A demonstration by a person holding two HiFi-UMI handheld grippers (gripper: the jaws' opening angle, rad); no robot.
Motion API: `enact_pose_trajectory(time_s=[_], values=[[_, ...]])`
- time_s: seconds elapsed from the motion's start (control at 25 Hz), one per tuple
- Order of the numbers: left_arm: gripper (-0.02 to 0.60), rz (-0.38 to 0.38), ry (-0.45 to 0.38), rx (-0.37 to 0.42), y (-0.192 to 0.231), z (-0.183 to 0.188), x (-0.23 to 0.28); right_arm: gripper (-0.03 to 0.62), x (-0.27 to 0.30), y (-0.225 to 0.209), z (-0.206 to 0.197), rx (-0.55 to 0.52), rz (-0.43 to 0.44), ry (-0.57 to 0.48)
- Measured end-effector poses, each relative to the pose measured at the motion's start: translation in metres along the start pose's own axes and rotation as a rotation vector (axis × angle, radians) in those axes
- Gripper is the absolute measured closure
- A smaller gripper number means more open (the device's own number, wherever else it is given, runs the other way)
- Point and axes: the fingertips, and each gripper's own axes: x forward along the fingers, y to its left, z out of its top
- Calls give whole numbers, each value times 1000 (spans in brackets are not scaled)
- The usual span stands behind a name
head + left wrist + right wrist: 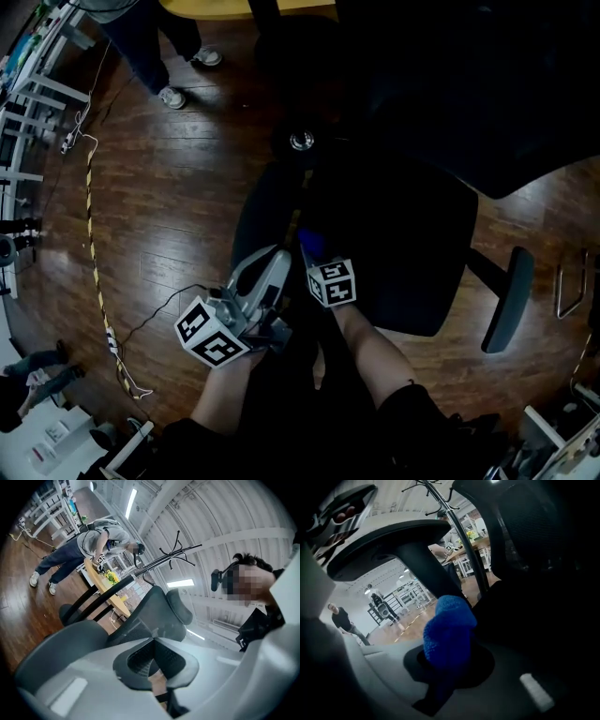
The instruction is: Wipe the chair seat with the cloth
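A black office chair fills the head view, its seat [403, 244] in front of me and its backrest [469, 84] beyond. My right gripper [311, 249] is over the seat's near left edge, shut on a blue cloth [315, 243]. In the right gripper view the cloth [448, 631] bulges out between the jaws, below the chair's armrest [384, 541]. My left gripper [279, 256] hangs beside the left armrest [259, 214], off the seat. It is shut with nothing held, its tips [152, 639] meeting and aimed up at the mesh backrest [150, 616].
A person [141, 37] stands at a yellow table [244, 7] at the far left. A cable [159, 309] and striped tape [94, 253] lie on the wooden floor. White desks [28, 94] line the left side. The right armrest [506, 300] juts out. A coat rack [164, 555] stands nearby.
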Motion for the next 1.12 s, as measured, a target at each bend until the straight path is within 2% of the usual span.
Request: enact_pose_trajectory(time_s=[0.12, 0.28, 0.44, 0.6, 0.8, 0.88, 1.12], values=[[589, -13, 19, 6, -4, -5, 4, 565, -12, -20, -8, 11, -55, 5], [589, -49, 67, 5, -11, -16, 15, 565, -46, -71, -30, 103, -186, 8], [589, -102, 127, -5, -23, -34, 37, 565, -108, -138, -52, 197, -346, -8], [589, -156, 184, -16, -34, -56, 63, 565, -177, -202, -73, 248, -508, -11], [589, -173, 229, -17, -39, -72, 86, 565, -251, -248, -91, 358, -663, -15], [589, -181, 238, -12, -43, -76, 93, 565, -268, -258, -96, 365, -699, -16], [589, -178, 230, 4, -46, -78, 99, 564, -273, -262, -96, 343, -701, -31]])
